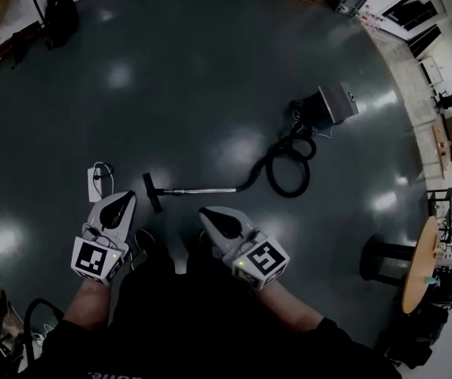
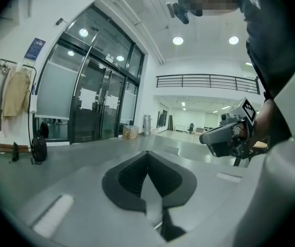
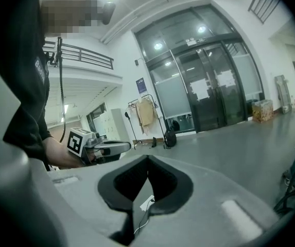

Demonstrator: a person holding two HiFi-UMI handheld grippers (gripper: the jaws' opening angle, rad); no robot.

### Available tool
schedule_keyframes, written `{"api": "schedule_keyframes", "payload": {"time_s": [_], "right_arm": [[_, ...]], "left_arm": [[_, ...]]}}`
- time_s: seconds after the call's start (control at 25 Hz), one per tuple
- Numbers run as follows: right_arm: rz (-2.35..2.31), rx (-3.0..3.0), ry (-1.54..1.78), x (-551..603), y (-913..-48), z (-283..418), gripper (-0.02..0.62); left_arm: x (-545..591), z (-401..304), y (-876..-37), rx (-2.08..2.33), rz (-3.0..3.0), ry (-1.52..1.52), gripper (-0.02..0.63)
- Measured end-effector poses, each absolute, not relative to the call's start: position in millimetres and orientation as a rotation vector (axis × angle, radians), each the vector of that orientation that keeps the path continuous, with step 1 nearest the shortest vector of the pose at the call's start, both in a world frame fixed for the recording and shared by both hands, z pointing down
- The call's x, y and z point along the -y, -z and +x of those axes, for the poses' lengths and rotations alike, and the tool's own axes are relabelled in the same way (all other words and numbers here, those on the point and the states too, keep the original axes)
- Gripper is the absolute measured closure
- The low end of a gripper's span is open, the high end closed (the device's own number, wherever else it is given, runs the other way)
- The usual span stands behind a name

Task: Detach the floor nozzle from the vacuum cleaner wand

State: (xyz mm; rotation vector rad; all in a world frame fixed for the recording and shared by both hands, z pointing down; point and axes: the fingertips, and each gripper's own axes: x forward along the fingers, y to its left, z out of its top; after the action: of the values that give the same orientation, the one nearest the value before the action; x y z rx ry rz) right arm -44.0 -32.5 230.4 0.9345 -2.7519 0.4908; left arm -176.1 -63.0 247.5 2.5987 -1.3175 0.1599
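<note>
Floor nozzle (image 1: pixel 153 192) ahead, between left gripper (image 1: pixel 125 198), right gripper (image 1: pixel 206 212); both jaws together, empty.

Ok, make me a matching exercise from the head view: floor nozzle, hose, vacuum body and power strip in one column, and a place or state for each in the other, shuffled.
1. floor nozzle
2. hose
3. vacuum body
4. power strip

A. coiled in a loop
B. white, just ahead of the left gripper
C. grey, at the hose's far end
D. dark crossbar on the left end of the wand

Pairs: 1-D, 2-A, 3-C, 4-B.
</note>
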Motion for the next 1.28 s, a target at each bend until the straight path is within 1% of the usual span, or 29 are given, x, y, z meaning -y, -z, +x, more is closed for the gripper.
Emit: {"api": "schedule_keyframes", "payload": {"time_s": [0.2,0.48,0.68,0.88,1.12,1.28], "right_arm": [[0.891,2.717,-0.542,60,-276,-27,0.594],[0.817,2.684,-0.618,98,-332,-1,0.594],[0.784,2.667,-0.644,114,-388,-1,0.589],[0.764,2.653,-0.602,122,-467,-2,0.578],[0.78,2.551,-0.654,124,-576,8,0.558],[0.709,2.536,-0.616,128,-633,4,0.536]], "left_arm": [[84,-172,-287,1.384,2.576,-0.233,0.603],[102,-148,-336,1.411,2.47,-0.327,0.603],[114,-132,-396,1.351,2.514,-0.365,0.603],[138,-118,-462,1.287,2.559,-0.369,0.594],[147,-103,-549,1.199,2.605,-0.385,0.583],[141,-96,-609,1.082,2.663,-0.504,0.574]]}}
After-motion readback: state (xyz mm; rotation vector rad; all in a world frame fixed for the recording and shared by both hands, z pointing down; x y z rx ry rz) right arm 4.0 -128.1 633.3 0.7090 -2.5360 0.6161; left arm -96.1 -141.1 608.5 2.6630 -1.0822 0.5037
